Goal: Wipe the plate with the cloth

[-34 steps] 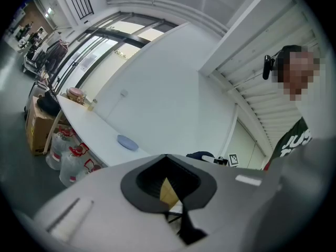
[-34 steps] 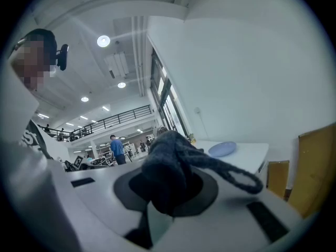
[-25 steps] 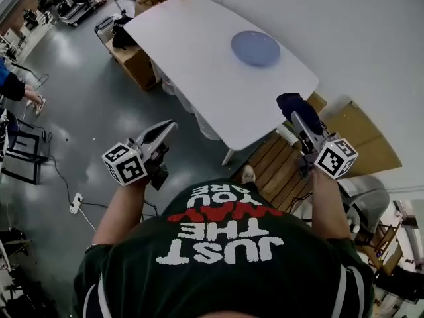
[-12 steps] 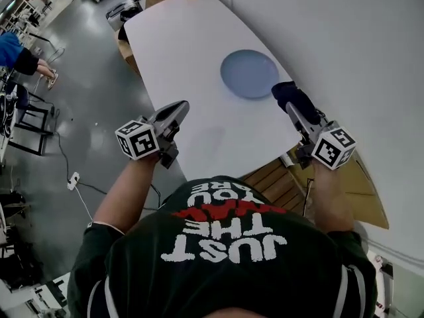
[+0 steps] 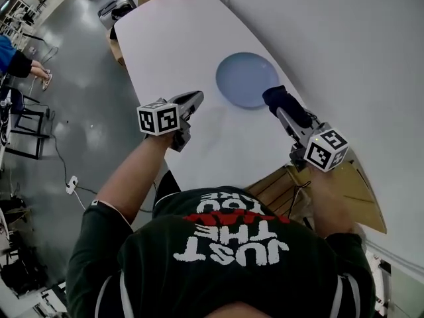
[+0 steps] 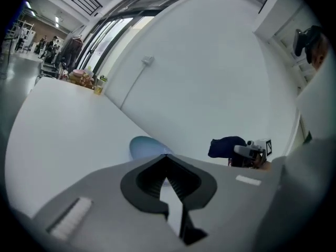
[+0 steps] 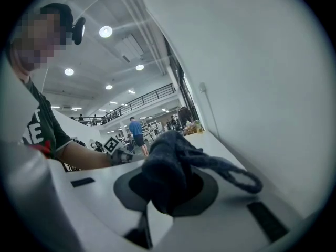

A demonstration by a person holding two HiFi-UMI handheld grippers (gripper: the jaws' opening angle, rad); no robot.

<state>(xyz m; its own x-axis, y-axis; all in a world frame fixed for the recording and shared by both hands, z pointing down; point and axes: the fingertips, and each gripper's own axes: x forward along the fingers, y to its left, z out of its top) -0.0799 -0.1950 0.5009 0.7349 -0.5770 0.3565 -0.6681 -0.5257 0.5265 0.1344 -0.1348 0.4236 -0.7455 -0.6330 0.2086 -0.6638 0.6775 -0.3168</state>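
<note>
Here's the set-up: the pale blue round plate [image 5: 246, 79] lies flat on the long white surface [image 5: 172, 52], close to the wall-side edge, with nothing on it. The right claw [image 5: 286, 116] is clamped tight on a bunched dark navy cloth [image 5: 277, 98], and the right gripper view shows the fabric wadded between the jaws with a loop trailing off to one side. That wad hangs just beside the plate's near rim; whether it touches yet can't be told. Over on the other side, the left claw [image 5: 194, 99] hovers above the surface with its jaws fully together and nothing in them, tips aimed at the plate. So the wipe itself looks not yet begun, and this is the approach. To do it well, the cloth wants to go down flat onto the plate's middle with light, even pressure, then sweep in arcs out to the rim. A smooth plate on a smooth top will likely skate, so the closed left tips could brace the rim on the far side from the push.
</note>
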